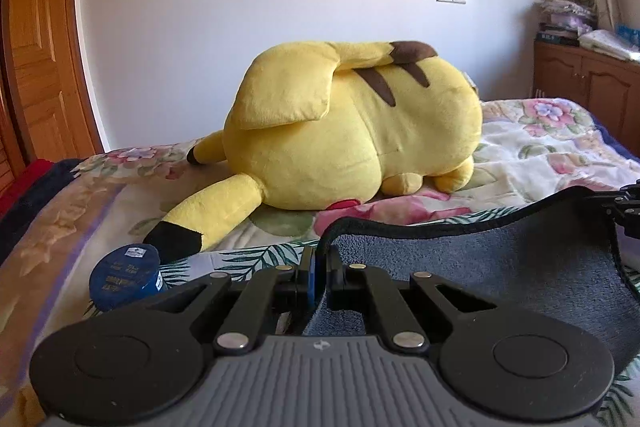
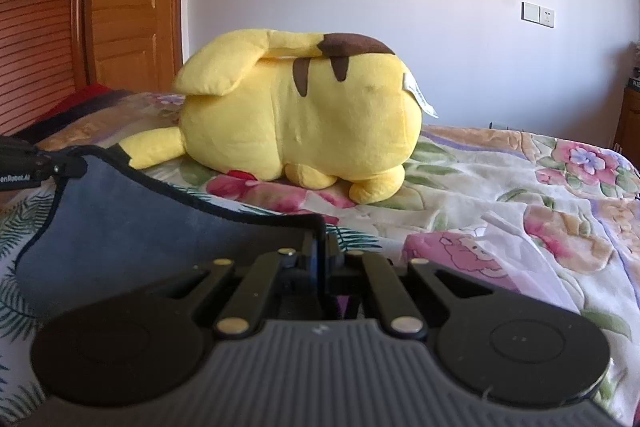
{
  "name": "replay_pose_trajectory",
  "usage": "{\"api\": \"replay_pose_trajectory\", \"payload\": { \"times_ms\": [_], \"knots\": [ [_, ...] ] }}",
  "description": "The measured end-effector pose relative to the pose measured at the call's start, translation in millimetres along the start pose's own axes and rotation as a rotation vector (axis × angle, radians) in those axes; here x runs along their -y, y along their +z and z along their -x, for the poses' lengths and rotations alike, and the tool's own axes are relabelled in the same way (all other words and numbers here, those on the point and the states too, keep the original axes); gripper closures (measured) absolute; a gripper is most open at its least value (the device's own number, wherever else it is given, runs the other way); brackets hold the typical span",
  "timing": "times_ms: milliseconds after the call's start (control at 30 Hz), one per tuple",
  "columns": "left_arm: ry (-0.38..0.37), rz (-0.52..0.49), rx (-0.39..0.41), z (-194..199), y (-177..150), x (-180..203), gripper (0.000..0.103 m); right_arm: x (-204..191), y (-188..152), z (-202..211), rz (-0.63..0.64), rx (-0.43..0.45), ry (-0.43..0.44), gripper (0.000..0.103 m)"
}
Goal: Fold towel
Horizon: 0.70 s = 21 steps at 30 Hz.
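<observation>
Both tools are closed down on the towel (image 1: 480, 267): the left tool (image 1: 320, 267) pinches one corner of its dark-piped edge, and the right tool (image 2: 320, 251) pinches the neighbouring corner, so the blue-grey cloth hangs slack between them, its far edge sagging in a curve just above the bed (image 2: 500, 167). Each grip looks to catch only the hem right at the corner, with little cloth inside the jaws, so a sharp tug or a pull apart could strip one corner free and let that side drop. The sag is the second risk: if the corners are carried over unevenly, or one tool travels lower than the other, the fold would likely land skewed, with edges that do not meet. The quilt is soft and rumpled, so the towel's lower part, out of sight below the tools, may drag and bunch against it rather than lie flat. A blue tub (image 1: 128, 275) sits just beside the left tool, near enough for the cloth or the tool to knock it. The plush (image 1: 352, 131) lies ahead towards the far edge of the bed; a fold swung too far forward could drape onto it.
</observation>
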<state>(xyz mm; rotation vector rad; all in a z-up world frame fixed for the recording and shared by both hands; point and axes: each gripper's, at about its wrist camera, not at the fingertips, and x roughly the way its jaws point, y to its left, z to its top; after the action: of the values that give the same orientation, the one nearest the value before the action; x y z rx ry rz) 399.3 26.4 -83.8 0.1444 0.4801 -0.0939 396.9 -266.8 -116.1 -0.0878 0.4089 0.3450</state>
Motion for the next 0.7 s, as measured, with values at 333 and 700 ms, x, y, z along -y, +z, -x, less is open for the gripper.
{"api": "replay_pose_trajectory", "payload": {
  "times_ms": [333, 700],
  "knots": [
    [0.017, -0.062, -0.065, -40.7, -16.5, 5.0, 0.098, 0.5, -12.6, -35.9, 0.034, -0.064, -0.007, 0.099],
    [0.057, -0.080, -0.110, -56.0, -27.4, 7.4, 0.064, 6.0, -25.8, -48.7, -0.009, -0.109, -0.009, 0.096]
  ]
}}
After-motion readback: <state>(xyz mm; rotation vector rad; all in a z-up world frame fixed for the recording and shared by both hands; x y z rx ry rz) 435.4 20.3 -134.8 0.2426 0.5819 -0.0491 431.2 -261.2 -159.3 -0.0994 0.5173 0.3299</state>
